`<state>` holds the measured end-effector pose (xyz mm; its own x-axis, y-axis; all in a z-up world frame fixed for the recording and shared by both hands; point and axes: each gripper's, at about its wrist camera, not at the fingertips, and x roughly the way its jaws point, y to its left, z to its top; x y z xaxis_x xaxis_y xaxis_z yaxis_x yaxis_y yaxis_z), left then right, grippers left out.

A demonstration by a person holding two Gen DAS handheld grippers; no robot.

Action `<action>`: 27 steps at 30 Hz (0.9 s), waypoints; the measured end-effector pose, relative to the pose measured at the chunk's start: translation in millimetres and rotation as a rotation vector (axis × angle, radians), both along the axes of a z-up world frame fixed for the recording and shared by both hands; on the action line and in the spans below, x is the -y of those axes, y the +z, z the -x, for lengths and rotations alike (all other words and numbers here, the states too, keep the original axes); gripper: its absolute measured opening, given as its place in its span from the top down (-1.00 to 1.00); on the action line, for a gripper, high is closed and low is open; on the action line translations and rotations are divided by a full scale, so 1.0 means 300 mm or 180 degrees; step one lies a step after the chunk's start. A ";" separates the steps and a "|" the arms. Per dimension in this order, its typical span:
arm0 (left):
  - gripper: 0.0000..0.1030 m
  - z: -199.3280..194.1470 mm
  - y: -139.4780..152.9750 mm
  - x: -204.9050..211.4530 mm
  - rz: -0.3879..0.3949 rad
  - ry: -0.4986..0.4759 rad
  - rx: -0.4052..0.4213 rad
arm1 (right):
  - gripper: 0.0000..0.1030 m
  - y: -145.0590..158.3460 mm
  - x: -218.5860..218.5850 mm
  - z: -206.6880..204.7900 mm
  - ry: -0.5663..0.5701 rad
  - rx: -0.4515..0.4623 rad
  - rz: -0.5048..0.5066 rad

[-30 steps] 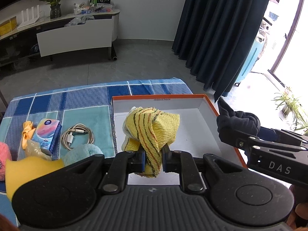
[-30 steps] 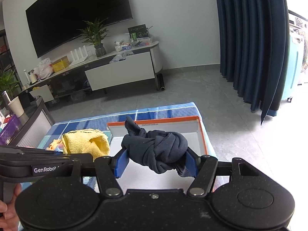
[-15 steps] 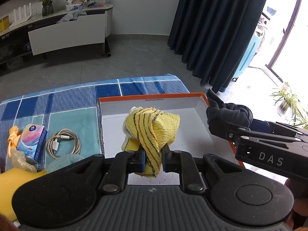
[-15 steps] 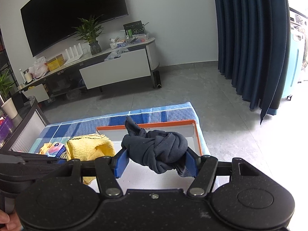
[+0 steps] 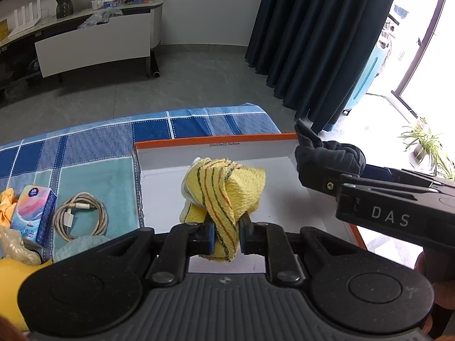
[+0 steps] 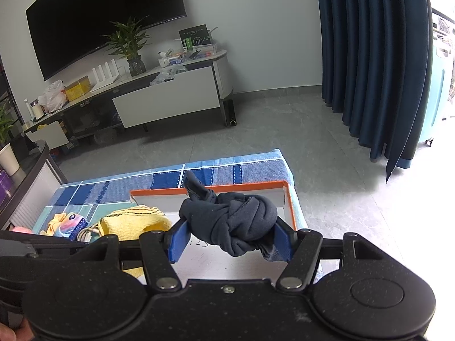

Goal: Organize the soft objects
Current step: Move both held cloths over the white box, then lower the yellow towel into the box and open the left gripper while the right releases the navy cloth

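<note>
My left gripper [image 5: 226, 234] is shut on a yellow striped cloth [image 5: 224, 187], which hangs above the white box with an orange rim [image 5: 216, 139]. The same cloth [image 6: 133, 223] shows at the left of the right wrist view. My right gripper [image 6: 230, 240] is shut on a knotted dark navy cloth [image 6: 233, 221], held over the right part of the box [image 6: 290, 204]. In the left wrist view that navy bundle [image 5: 330, 156] and the right gripper's body sit at the box's right edge.
On the blue checked tablecloth [image 5: 85, 147] left of the box lie a coiled white cable [image 5: 79, 216], a tissue pack [image 5: 34, 213], a light blue fluffy item [image 5: 79, 244] and yellow soft things [image 5: 8, 278]. Dark curtains [image 5: 321, 42] hang beyond the table's right end.
Both grippers have moved forward and a little down over the box, each keeping its cloth. The items left of the box have slid toward the picture's left edge.
</note>
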<state>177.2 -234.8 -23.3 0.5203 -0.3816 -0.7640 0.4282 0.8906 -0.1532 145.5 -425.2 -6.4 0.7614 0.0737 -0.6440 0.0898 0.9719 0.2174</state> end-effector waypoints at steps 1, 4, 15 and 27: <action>0.66 -0.002 -0.002 0.002 0.0001 -0.0002 -0.0004 | -0.46 -0.003 -0.001 -0.005 -0.0002 -0.0007 -0.0005; 0.66 -0.004 -0.011 0.004 0.0003 -0.0011 -0.0018 | -0.53 -0.014 -0.002 -0.021 0.0010 -0.0022 0.0001; 0.65 -0.020 -0.032 0.015 0.0004 -0.0060 -0.0067 | -0.74 -0.015 0.042 -0.026 -0.0057 0.0073 -0.0121; -0.05 0.019 -0.032 0.038 0.0063 -0.0165 -0.0064 | -0.75 0.051 0.050 0.040 -0.0153 0.0231 -0.0093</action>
<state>171.5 -246.3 -33.1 0.4840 -0.4227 -0.7662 0.4703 0.8640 -0.1795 133.6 -440.0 9.0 0.8091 0.0539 -0.5852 0.1192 0.9600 0.2532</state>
